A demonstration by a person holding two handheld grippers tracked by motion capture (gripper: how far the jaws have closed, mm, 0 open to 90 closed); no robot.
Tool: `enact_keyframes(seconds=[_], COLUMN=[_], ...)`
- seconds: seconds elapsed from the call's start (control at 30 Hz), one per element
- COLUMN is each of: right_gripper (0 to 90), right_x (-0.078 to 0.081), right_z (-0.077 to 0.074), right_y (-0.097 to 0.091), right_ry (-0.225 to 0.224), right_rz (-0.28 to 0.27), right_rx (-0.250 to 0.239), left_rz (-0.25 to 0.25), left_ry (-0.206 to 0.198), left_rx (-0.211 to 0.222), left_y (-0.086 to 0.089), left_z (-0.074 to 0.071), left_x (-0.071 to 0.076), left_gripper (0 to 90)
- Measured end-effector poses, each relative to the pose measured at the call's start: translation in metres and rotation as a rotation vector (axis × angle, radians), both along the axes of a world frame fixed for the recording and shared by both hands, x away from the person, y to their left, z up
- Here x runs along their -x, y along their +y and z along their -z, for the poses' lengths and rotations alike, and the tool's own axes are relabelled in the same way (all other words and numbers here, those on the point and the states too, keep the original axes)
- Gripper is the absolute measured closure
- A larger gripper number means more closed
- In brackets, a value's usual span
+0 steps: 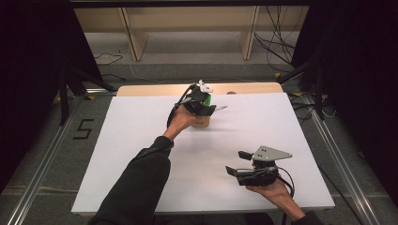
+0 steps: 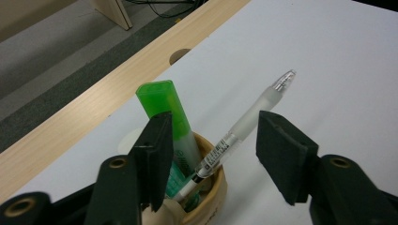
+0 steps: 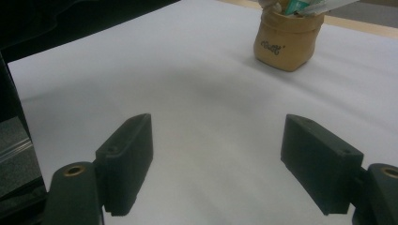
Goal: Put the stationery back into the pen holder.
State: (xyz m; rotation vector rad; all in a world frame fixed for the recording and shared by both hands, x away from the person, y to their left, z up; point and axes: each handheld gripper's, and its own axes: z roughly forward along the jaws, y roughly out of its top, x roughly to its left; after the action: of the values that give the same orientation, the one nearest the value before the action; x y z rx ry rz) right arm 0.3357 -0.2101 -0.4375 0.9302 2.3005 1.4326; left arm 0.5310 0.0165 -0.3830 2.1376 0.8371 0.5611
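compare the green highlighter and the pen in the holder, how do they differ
The green highlighter is opaque, broad and flat-capped; the pen is slim, with a frosted translucent barrel and clear tip. The highlighter stands nearer upright beside one jaw of the left tool; the pen leans across the gap between the jaws. Both stand in the tan holder.

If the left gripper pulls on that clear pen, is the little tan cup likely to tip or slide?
Possibly. The tan cup looks small and squat, probably light. The clear pen and green highlighter lean out well above its rim, so a sideways tug could lever it over. It stands on smooth white paper, so it may slide. A straight lift between the left gripper jaws seems safer.
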Motion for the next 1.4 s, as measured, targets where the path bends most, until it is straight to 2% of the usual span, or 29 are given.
enact_keyframes(seconds=[0.13,0.43,0.5,0.67,0.87,1.03,1.17,1.23,1.3,1.4], right_gripper=[26.2,26.2,26.1,26.2,26.2,26.2,26.2,26.2,26.2,26.2], right_x=[0.000,0.000,0.000,0.001,0.001,0.001,0.000,0.001,0.000,0.001], right_z=[0.000,-0.001,0.000,0.000,0.000,0.000,0.000,0.000,0.000,0.000], right_y=[0.000,0.000,0.000,0.000,0.000,0.000,0.000,0.000,0.001,0.001], right_ry=[0.002,0.004,0.005,0.007,0.008,0.008,0.008,0.009,0.009,0.009], right_rz=[-0.001,-0.002,-0.003,-0.005,-0.006,-0.005,-0.005,-0.007,-0.007,-0.008], right_rx=[-0.002,-0.005,-0.005,-0.005,-0.004,-0.006,-0.006,-0.006,-0.003,-0.003], left_rz=[0.029,0.070,0.060,0.038,0.005,-0.039,-0.064,-0.088,-0.106,-0.123], left_ry=[0.000,-0.001,0.003,-0.001,-0.009,-0.030,-0.045,-0.038,-0.039,-0.045], left_rx=[-0.014,-0.068,-0.064,-0.084,-0.097,-0.069,-0.062,-0.037,-0.023,-0.027], left_y=[-0.003,-0.023,-0.025,-0.030,-0.031,-0.027,-0.018,-0.012,-0.007,-0.006], left_z=[0.000,0.010,0.014,0.023,0.030,0.028,0.021,0.019,0.019,0.020], left_x=[0.005,0.006,0.004,-0.001,-0.005,-0.007,-0.007,-0.009,-0.012,-0.012], left_gripper=[38.9,39.2,39.5,41.7,50.7,68.1,72.2,73.4,74.4,75.9])
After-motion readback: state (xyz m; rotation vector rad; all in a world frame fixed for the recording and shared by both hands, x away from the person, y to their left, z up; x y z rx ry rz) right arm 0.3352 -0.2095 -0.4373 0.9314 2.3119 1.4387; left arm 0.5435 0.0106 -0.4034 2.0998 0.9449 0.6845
